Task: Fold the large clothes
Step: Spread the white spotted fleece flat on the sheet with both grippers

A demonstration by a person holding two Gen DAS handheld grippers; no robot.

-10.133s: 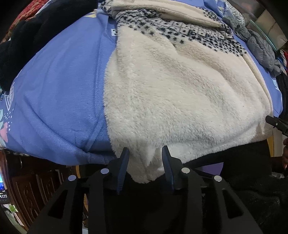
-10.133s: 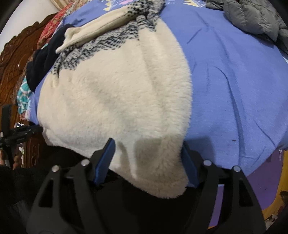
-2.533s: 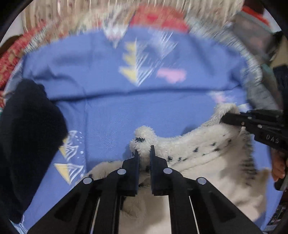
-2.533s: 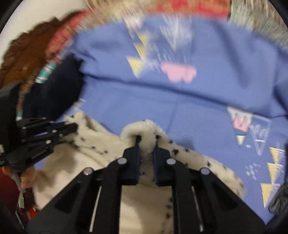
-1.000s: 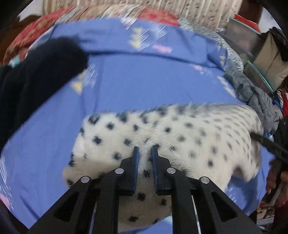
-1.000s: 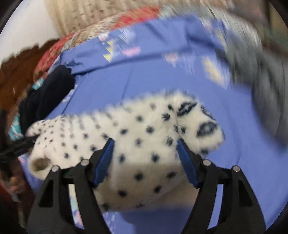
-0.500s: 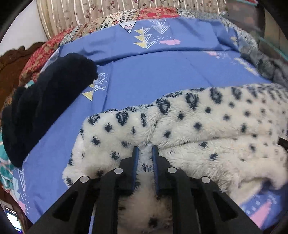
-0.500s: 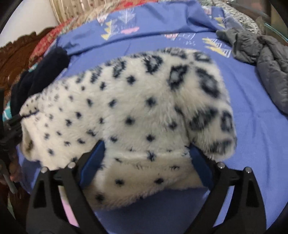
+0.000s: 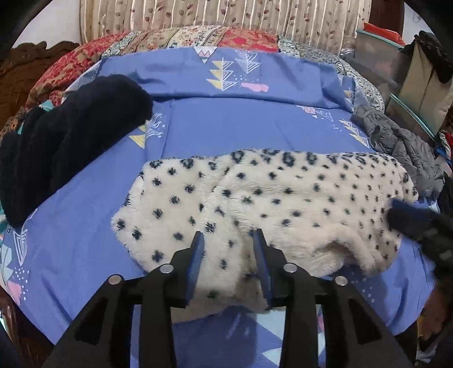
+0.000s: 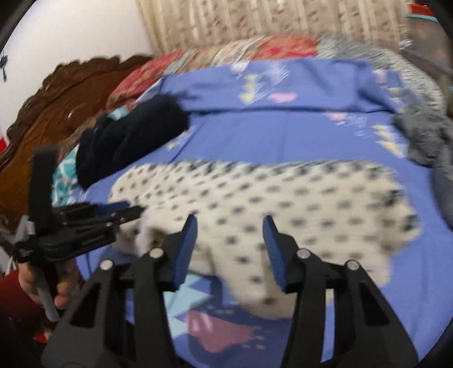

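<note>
- Cream fleece garment with black spots (image 9: 283,203), folded into a long bundle, lies across the middle of the blue bedsheet (image 9: 226,124), running left to right in both wrist views.
- Its near edge is lumpy; a cream fold bulges out low on the right side (left wrist view).
- Left gripper (image 9: 228,254): jaws opening, blue pads apart; the fleece's near edge shows in the gap, pads not pressing it, so released.
- Right gripper (image 10: 230,240): jaws closing, pads apart; fleece seen between them (frame blurred), no squeeze visible, so not grasping.
- The right gripper's dark tip also appears at the right edge of the left wrist view, blurred, against the garment's right end; contact can't be told.
- In the right wrist view the left gripper sits side-on at the garment's left end, a hand (image 10: 42,286) around its handle, a red sleeve below.
- Black fuzzy garment (image 9: 65,141) piled on the sheet's left side, apart from the spotted one.
- Grey quilted jacket (image 9: 402,144) crumpled at the sheet's right edge, just beside the fleece's far right corner.
- Sheet has triangle and cloud prints; its far part is folded over into a band.
- Red patterned quilt (image 9: 170,39) beyond the sheet, a leaf-print curtain (image 9: 226,14) behind it.
- Carved wooden headboard (image 10: 56,107) at left (right wrist view), white wall above.
</note>
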